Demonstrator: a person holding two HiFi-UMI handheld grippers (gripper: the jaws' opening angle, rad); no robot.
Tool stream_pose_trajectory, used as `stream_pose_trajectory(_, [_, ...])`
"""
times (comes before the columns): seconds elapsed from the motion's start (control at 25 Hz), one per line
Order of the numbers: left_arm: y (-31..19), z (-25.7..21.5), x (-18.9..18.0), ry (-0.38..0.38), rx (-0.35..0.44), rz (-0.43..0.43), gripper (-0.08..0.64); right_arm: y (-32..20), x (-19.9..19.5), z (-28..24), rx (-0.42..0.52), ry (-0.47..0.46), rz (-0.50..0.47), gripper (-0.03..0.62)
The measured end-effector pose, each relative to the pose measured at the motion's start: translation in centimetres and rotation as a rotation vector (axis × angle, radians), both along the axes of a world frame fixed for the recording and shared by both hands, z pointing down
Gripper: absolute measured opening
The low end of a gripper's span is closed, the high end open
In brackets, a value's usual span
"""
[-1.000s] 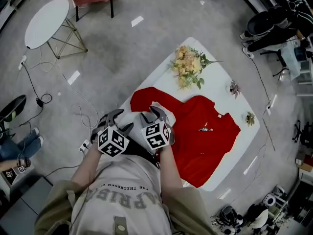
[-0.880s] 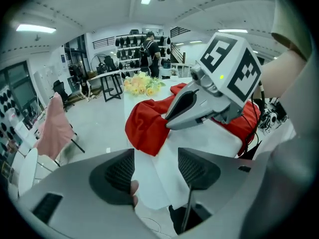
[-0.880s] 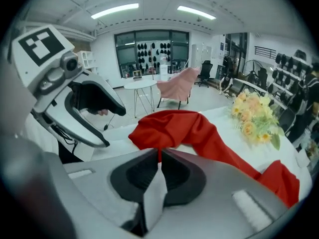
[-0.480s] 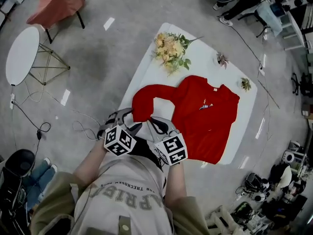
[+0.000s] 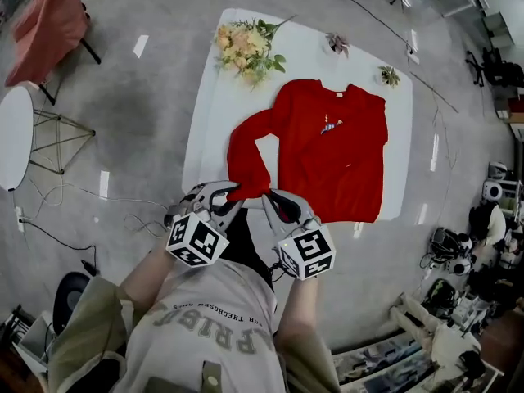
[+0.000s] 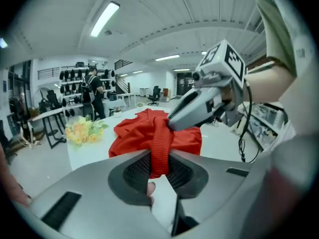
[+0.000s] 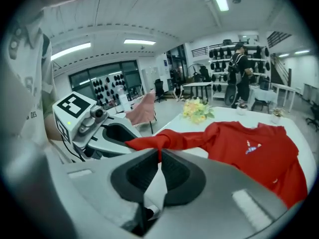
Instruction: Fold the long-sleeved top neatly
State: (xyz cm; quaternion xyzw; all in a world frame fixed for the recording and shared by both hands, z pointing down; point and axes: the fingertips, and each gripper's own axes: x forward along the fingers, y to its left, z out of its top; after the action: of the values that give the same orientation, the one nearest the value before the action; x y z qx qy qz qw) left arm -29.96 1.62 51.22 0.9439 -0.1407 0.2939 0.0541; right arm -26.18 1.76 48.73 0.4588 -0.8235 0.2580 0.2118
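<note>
A red long-sleeved top (image 5: 336, 150) lies spread front-up on the white table (image 5: 213, 105). Its left sleeve (image 5: 246, 150) runs toward me, past the near table edge. My left gripper (image 5: 223, 198) is closing on the ribbed cuff (image 6: 159, 143), which is pinched between its pads. My right gripper (image 5: 277, 203) is shut on the thin sleeve edge (image 7: 169, 141) right beside it. Both grippers hold the sleeve end lifted off the table, close together. The right gripper view shows the top's body (image 7: 259, 148) flat behind the sleeve.
A bouquet of yellow flowers (image 5: 244, 47) and two small plants (image 5: 337, 43) (image 5: 388, 75) sit along the table's far edge. A round white side table (image 5: 12, 133) and a chair with pink cloth (image 5: 45, 23) stand left. Cables (image 5: 82, 203) lie on the floor.
Both grippers were open over the sleeve end; now they are closed on it and have risen, drawing the sleeve straighter toward me. The head view has swung round.
</note>
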Motion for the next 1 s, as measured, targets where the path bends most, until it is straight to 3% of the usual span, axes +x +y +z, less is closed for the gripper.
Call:
stream_pose_trajectory(0.12, [0.8, -2.0, 1.5, 0.066, -0.104, 0.010, 0.066, 1.6, 2.0, -0.9, 0.038, -0.038, 0.103, 0.053])
stream_pose_trajectory(0.24, [-0.2, -4.6, 2.9, 0.137, -0.174, -0.076, 0.064, 3.5, 5.1, -1.6, 0.048, -0.047, 0.181, 0.144])
stream_pose_trajectory(0.32, [-1.0, -6.6, 4.5, 0.188, -0.188, -0.104, 0.064, 5.1, 8.0, -1.5, 0.044, -0.018, 0.231, 0.146])
stream_pose_trajectory(0.44, [-0.3, -9.1, 8.6, 0.217, -0.141, -0.074, 0.064, 8.2, 12.7, -1.2, 0.038, 0.020, 0.308, 0.146])
stream_pose_trajectory(0.8, [7.5, -7.6, 24.8, 0.117, -0.055, 0.019, 0.064, 20.0, 26.2, -1.9, 0.052, 0.117, 0.475, 0.146])
stream_pose_trajectory(1.0, [10.9, -1.3, 31.0, -0.054, -0.048, 0.043, 0.065, 24.4, 33.1, -2.2, 0.079, 0.121, 0.593, 0.146])
